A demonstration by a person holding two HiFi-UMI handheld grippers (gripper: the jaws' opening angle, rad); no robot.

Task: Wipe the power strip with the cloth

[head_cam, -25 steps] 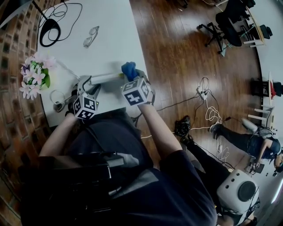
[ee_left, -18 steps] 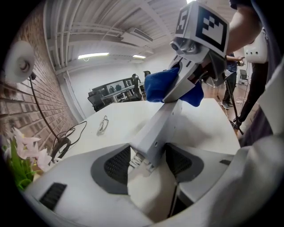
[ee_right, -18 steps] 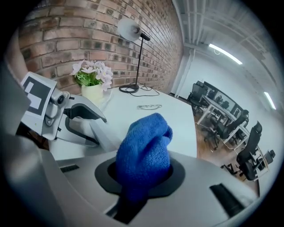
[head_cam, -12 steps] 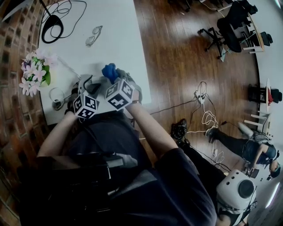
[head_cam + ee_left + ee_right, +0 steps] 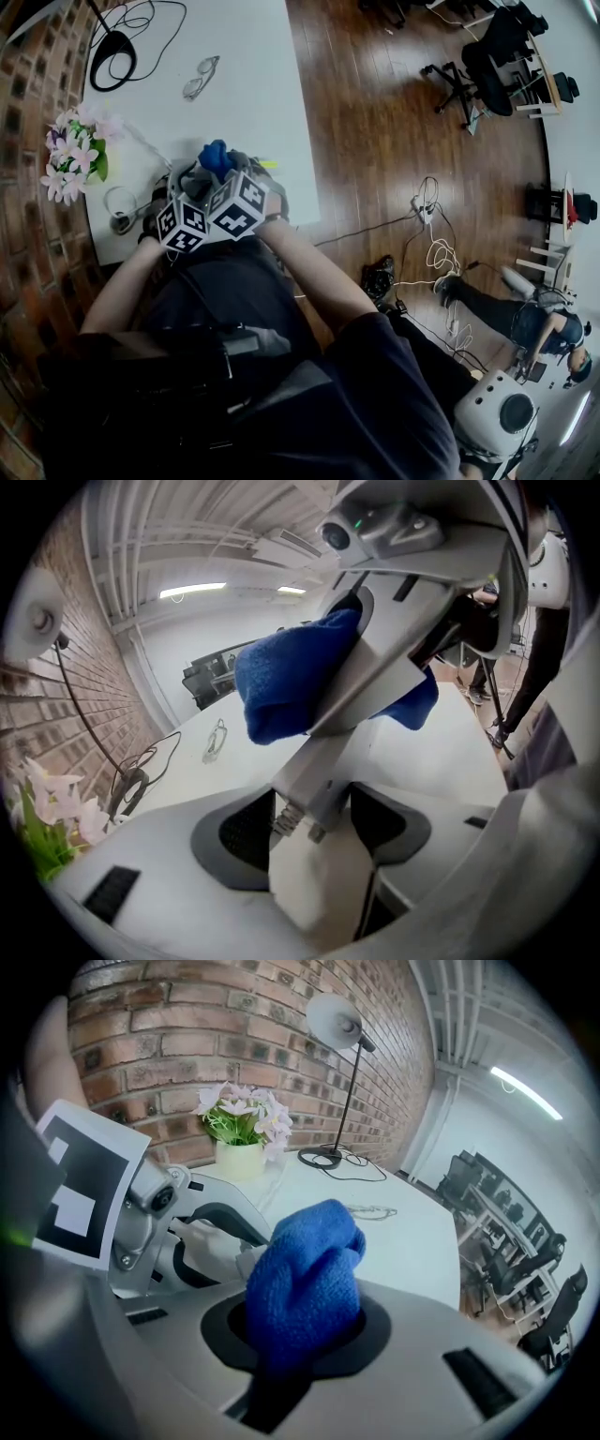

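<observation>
Cloth [image 5: 214, 157] and right gripper [image 5: 223, 173] slid toward 9 o'clock along the strip [image 5: 328, 761] over the last second. They went from its 3 o'clock end to just beside the left gripper [image 5: 186, 187]. Strip sits at table's [image 5: 244, 94] 6 o'clock edge, mostly hidden in head view. Its cable end is clamped between the widely parted left jaws and the body runs away toward 1 o'clock in left gripper view. Right jaws pinched tight on bunched blue cloth, which is pressed on strip's upper side. Can't tell if strip rests on table. Flowers [image 5: 75, 155] at 9 o'clock of the grippers, glasses [image 5: 199, 78] at 12, lamp [image 5: 336, 1021] at 11, by the brick wall [image 5: 187, 1026].
</observation>
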